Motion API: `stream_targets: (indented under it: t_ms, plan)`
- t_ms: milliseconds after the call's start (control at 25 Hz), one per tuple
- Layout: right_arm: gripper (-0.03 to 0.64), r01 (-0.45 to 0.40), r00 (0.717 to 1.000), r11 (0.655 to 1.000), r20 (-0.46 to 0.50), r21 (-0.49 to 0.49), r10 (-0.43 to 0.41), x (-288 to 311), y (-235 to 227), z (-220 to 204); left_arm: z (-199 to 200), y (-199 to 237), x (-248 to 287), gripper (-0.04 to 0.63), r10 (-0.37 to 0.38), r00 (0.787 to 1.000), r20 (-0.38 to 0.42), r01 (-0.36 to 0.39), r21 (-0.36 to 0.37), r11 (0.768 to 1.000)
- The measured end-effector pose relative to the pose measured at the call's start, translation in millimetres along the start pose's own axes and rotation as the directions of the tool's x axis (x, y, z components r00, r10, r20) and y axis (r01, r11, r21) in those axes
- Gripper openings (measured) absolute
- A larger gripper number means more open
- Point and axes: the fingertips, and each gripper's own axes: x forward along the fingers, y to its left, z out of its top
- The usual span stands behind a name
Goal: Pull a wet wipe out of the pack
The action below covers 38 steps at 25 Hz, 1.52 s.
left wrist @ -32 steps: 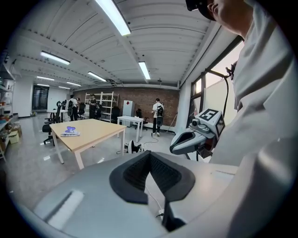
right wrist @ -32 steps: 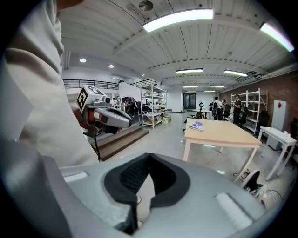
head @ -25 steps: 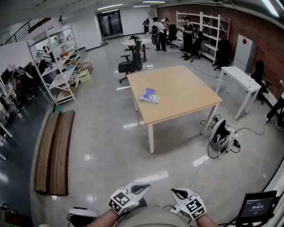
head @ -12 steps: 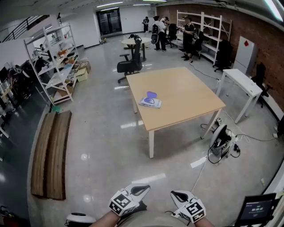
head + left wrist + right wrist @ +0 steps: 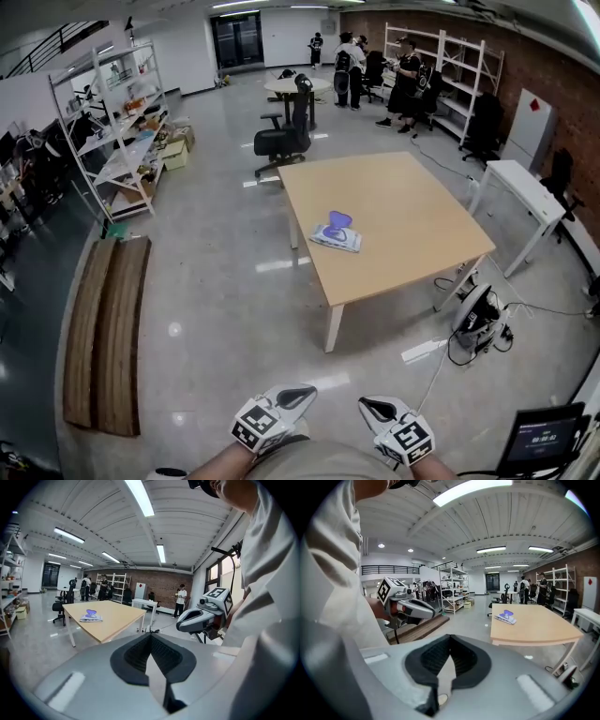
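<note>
Well ahead of the fingers (image 5: 133, 656): wet wipe pack (image 5: 337, 236) on the counter (image 5: 412, 211).
Left gripper (image 5: 302, 396) and right gripper (image 5: 371, 407) level, side by side at the person's waist; fingers pressed together, empty.

The head view had drawn closer to the table (image 5: 403, 216), which sat lower, further right and a little larger in it than a second earlier. The wet wipe pack (image 5: 337, 233) on it had slid down and right in the view with the tabletop. The cable reel (image 5: 476, 317) by the table's near right leg had dropped lower in the view, and the white side table (image 5: 525, 187) at the right had slipped down and right. The black office chair (image 5: 284, 141) beyond the table had come nearer. At the near left, the white-topped object (image 5: 161, 474) on the floor had sunk almost out of the bottom edge.
</note>
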Motion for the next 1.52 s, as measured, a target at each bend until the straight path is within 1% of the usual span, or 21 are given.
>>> stream_targets:
  t_ms: [120, 200, 280, 440, 560, 640, 760, 880, 1040, 1120, 1200, 1320, 1520]
  plan:
    - [0.002, 0.001, 1.000, 1.000, -0.007, -0.015, -0.001, 36.1, -13.0, 21.3, 11.2, 37.7, -2.3, 0.006, -0.018, 1.000, -0.001, 0.018, 0.020, 1.000]
    - [0.002, 0.003, 1.000, 1.000, -0.004, -0.017, -0.003, 58.3, -22.6, 34.4, 13.3, 62.3, -2.1, 0.006, -0.016, 1.000, -0.008, 0.016, 0.032, 0.999]
    - [0.002, 0.002, 1.000, 1.000, -0.002, -0.015, -0.002, 78.3, -28.9, 48.1, 14.8, 83.8, -1.7, 0.006, -0.015, 1.000, -0.016, 0.015, 0.020, 1.000]
    - [0.002, -0.014, 1.000, 0.999, -0.012, -0.036, 0.013, 104.3, -39.8, 64.7, 19.6, 109.2, 0.4, 0.006, -0.008, 1.000, -0.009, 0.008, -0.020, 1.000]
    - [0.002, -0.020, 1.000, 0.999, -0.003, -0.042, 0.020, 119.6, -62.8, 74.0, 26.2, 128.4, 11.7, 0.006, 0.004, 1.000, -0.005, -0.004, -0.022, 1.000]
    - [0.002, -0.026, 1.000, 0.999, -0.002, -0.042, 0.026, 125.8, -86.3, 81.2, 33.6, 140.9, 27.5, 0.006, 0.014, 1.000, -0.003, -0.014, -0.022, 1.000]
    - [0.002, -0.043, 0.999, 0.998, 0.001, -0.047, 0.043, 130.9, -132.8, 87.7, 49.2, 158.8, 64.5, 0.006, 0.031, 1.000, -0.004, -0.032, -0.050, 0.998]
    - [0.002, -0.070, 0.998, 0.995, -0.007, -0.065, 0.070, 139.2, -183.7, 88.0, 71.2, 178.9, 106.8, 0.006, 0.053, 0.999, -0.004, -0.053, -0.029, 0.998]
    - [0.002, -0.090, 0.996, 0.990, 0.001, -0.110, 0.091, 153.3, -261.1, 101.7, 104.6, 215.8, 169.6, 0.006, 0.098, 0.995, 0.027, -0.097, -0.015, 0.995]
    - [0.002, -0.097, 0.995, 0.989, 0.007, -0.108, 0.098, 159.7, -296.1, 104.7, 113.7, 233.2, 199.4, 0.006, 0.116, 0.993, 0.024, -0.116, -0.005, 0.993]
    - [0.002, -0.111, 0.994, 0.989, -0.006, -0.102, 0.111, 167.2, -318.7, 102.6, 117.8, 248.3, 218.4, 0.006, 0.134, 0.991, 0.015, -0.134, -0.007, 0.991]
    - [0.002, -0.131, 0.991, 0.986, -0.033, -0.108, 0.128, 184.5, -349.0, 100.2, 120.8, 273.0, 241.8, 0.006, 0.157, 0.988, 0.005, -0.157, -0.036, 0.987]
    - [0.002, -0.128, 0.991, 0.989, -0.042, -0.079, 0.125, 220.5, -379.1, 102.5, 116.9, 312.4, 258.0, 0.006, 0.161, 0.986, -0.044, -0.162, -0.040, 0.986]
